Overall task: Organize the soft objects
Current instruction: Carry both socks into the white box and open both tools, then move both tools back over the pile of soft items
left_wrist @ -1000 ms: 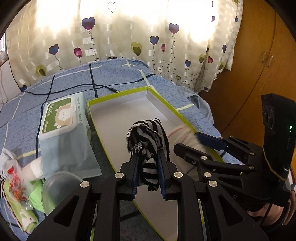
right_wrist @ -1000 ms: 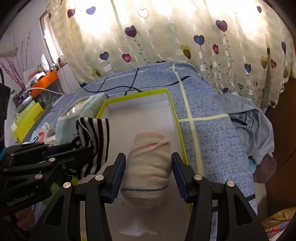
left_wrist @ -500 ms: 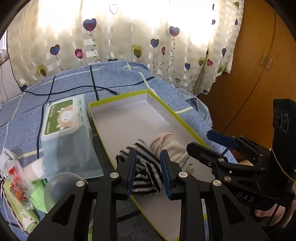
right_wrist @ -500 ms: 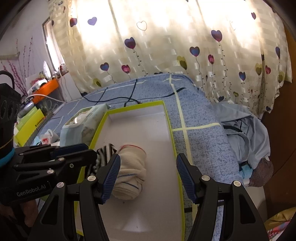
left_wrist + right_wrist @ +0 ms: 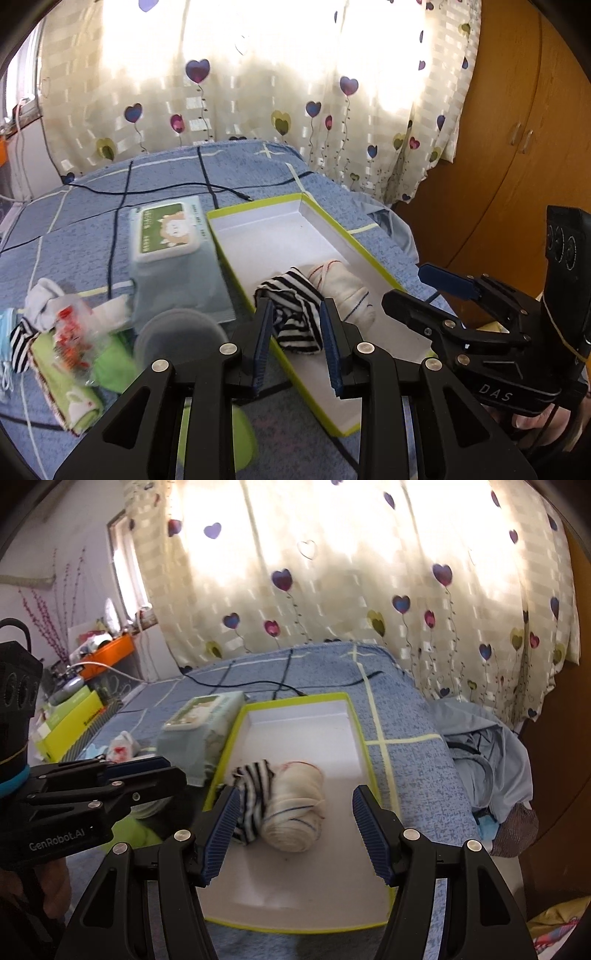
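Note:
A black-and-white striped sock bundle lies in the white, lime-rimmed shallow box beside a rolled cream sock. Both also show in the right wrist view, striped bundle left of the cream roll, in the box. My left gripper is open, its jaws apart just in front of the striped bundle. My right gripper is wide open and empty, held back above the box. More socks and cloths lie on the bed at the left.
A wet-wipes pack lies left of the box on the blue bedspread. A clear round lid and green cloth sit near the left gripper. A black cable crosses the bed. Curtain behind, wooden wardrobe at right.
My left gripper lowered the striped bundle into the box, opened and drew back. My right gripper released the cream sock roll and pulled back wide open.

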{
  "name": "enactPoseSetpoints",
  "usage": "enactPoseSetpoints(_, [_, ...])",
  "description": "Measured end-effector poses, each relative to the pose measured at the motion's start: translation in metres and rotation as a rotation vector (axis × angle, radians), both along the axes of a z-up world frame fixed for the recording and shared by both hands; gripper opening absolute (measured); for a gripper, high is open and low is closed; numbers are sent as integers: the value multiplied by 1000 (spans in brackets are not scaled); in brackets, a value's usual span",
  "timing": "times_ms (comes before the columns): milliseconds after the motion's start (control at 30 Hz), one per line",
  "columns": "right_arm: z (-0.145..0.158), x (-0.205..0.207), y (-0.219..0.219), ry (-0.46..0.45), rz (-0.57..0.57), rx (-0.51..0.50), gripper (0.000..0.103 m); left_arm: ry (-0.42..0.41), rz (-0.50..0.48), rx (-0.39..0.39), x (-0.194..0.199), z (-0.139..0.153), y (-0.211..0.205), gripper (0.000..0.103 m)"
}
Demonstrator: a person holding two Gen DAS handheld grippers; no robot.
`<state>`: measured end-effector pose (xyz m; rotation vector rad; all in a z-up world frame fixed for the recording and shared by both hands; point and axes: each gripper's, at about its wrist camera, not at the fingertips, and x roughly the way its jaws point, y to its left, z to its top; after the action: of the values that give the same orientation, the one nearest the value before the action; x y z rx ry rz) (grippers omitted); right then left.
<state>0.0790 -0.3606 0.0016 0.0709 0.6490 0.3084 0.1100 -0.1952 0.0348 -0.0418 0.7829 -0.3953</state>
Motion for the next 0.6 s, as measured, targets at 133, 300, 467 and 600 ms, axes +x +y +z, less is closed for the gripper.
enactPoseSetpoints(133, [7,-10,14,-11,26,0,64,-20,21,-15,-13,7,15,28])
enactPoseSetpoints(300, [16,-21,33,-39,63,-2,67,-35,50,-30,-27,10,38,28])
enactPoseSetpoints(467, [24,-30,58,-52,127,-6,67,-41,86,-46,-38,11,62,28])
enactPoseSetpoints(600, [28,-35,79,-58,172,-19,67,-43,123,-60,-46,11,84,28])
